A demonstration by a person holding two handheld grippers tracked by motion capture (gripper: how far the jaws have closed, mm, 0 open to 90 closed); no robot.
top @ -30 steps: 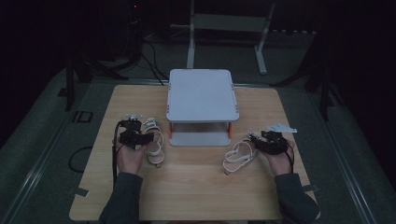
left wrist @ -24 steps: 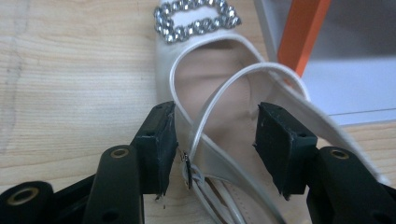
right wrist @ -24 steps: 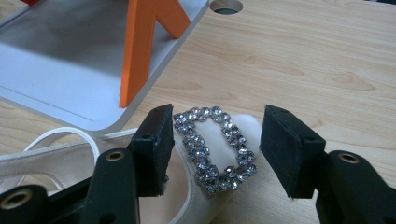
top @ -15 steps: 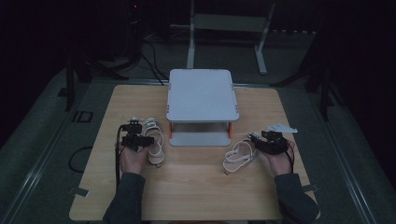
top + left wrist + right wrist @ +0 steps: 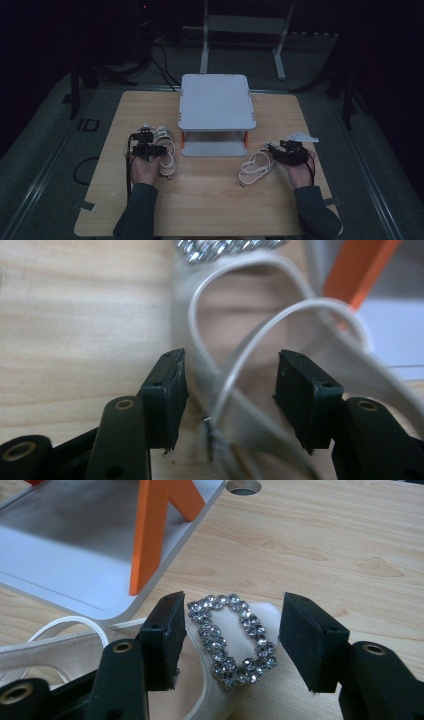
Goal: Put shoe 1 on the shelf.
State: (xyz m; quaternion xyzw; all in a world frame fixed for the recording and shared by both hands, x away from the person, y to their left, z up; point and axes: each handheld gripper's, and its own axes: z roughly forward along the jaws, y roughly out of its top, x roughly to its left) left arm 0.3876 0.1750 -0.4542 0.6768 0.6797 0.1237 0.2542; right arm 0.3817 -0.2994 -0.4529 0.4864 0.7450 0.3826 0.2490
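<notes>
Broadly, the table [image 5: 210, 200] is a pale wooden top with dark floor on every side, and its near half lies bare between the two forearms. A white stand [image 5: 216, 102] sits at the middle towards the far edge, a flat top on orange legs [image 5: 150, 535] over a lower shelf; it blocks the way straight ahead of both sandals.

The left sandal [image 5: 162, 150] lies just left of the stand's near corner, its long axis running roughly from near to far, straps looped loosely. The right sandal [image 5: 255, 167] lies off the stand's near right corner, angled from the near left up towards the right hand, with open wood on its near side. A white scrap [image 5: 300, 136] lies just beyond the right gripper.

The left gripper [image 5: 230, 395] has its jaws spread and has just been opening; white straps [image 5: 235, 375] pass between the pads without being pinched. The right gripper [image 5: 232, 640] is spread too, its pads either side of a rhinestone buckle [image 5: 232, 635] on the sandal's strap, clear of it.
</notes>
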